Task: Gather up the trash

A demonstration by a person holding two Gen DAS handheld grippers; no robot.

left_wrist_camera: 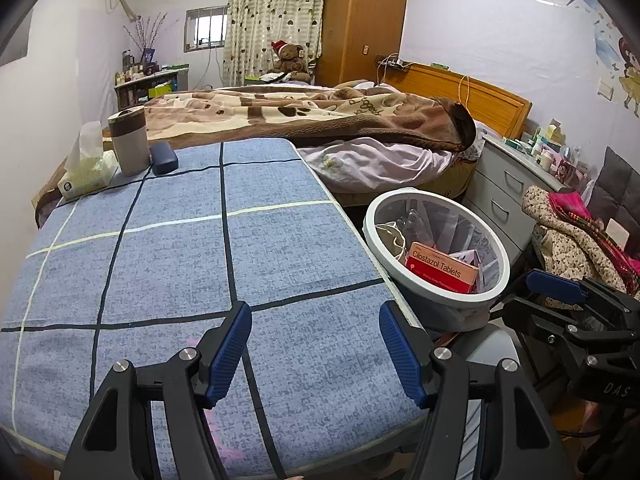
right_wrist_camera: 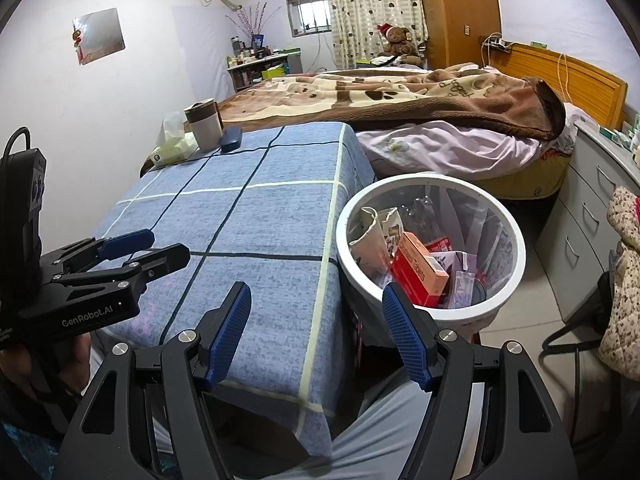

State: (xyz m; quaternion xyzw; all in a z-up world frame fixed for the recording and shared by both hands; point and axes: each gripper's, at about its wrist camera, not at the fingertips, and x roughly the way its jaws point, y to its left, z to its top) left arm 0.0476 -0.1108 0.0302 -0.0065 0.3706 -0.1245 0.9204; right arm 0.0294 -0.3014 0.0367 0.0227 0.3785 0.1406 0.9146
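Note:
A white-rimmed trash bin (left_wrist_camera: 372, 216) (right_wrist_camera: 344, 216) with a clear liner stands on the floor at the right side of the table. It holds a red Cilostazol Tablets box (left_wrist_camera: 440, 268) (right_wrist_camera: 420, 270), a paper bag (right_wrist_camera: 370, 236), clear plastic and other packaging. My left gripper (left_wrist_camera: 316, 354) is open and empty over the near end of the blue checked tablecloth (left_wrist_camera: 180, 248). My right gripper (right_wrist_camera: 316, 332) is open and empty at the table's near right corner, beside the bin. Each gripper shows in the other's view, the right one (left_wrist_camera: 560, 294) near the bin and the left one (right_wrist_camera: 156, 246) over the cloth.
At the table's far left stand a tissue box (left_wrist_camera: 86, 172), a grey and brown cup (left_wrist_camera: 129, 140) and a dark blue case (left_wrist_camera: 164, 158). A bed with a brown blanket (left_wrist_camera: 320, 116) lies behind. A grey drawer unit (left_wrist_camera: 504, 188) and clothes (left_wrist_camera: 576, 232) are at the right.

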